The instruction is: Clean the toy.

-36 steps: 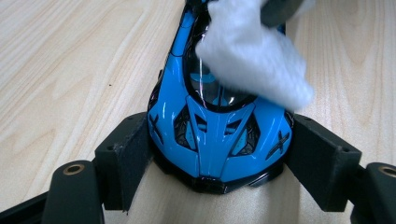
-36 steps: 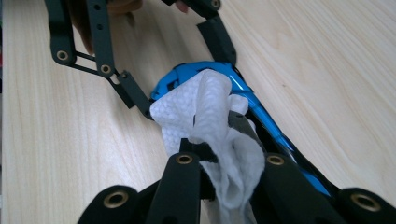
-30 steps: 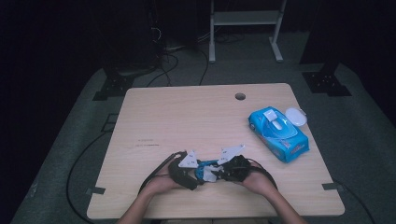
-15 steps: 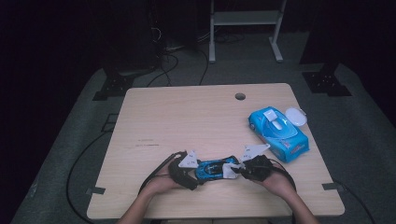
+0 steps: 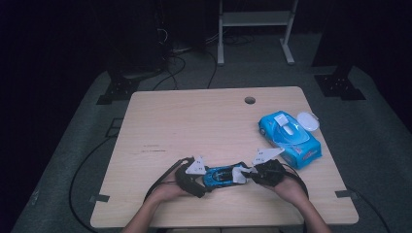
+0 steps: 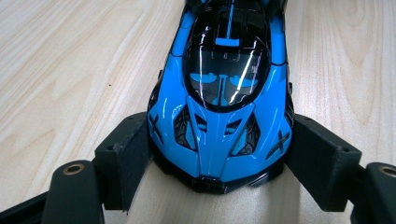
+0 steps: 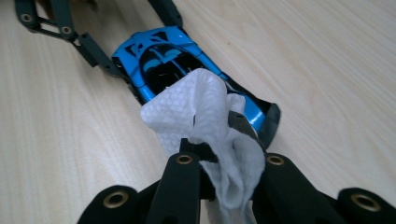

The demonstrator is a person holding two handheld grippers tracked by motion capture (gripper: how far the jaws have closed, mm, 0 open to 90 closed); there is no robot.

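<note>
While its two padded jaws press against the flanks of the toy car's nose, the left claw (image 6: 219, 158) grasps the blue toy car (image 6: 224, 93) and keeps it flat on the worktop (image 5: 194, 126). From the left gripper view the car runs away from the jaws toward 12 o'clock, glossy black canopy uppermost, blue bodywork on both sides, the black front lip sitting just between the pads.

The right claw (image 7: 224, 154) is clenched on a white wipe (image 7: 205, 126); the crumpled cloth bulges out of the narrow gap between its jaws and lies against the car's tail end, covering part of the rear deck. In the right gripper view the car stretches toward 11 o'clock, with the left claw's black linkage showing at the far end.

Seen from the high view, the car (image 5: 221, 174) lies near the worktop's front edge, roughly at 6 o'clock from the worktop's middle, lengthwise between the two claws: the left claw (image 5: 199, 177) at its 9 o'clock end, the right claw (image 5: 250, 174) at its 3 o'clock end, the wipe (image 5: 239, 175) touching the car there. A blue pack of wipes (image 5: 290, 138) lies toward 2 o'clock from the car, well apart, near the worktop's right edge, with its round white lid (image 5: 307, 121) flipped open beside it. A small round hole (image 5: 249, 100) sits in the worktop near the far edge.
</note>
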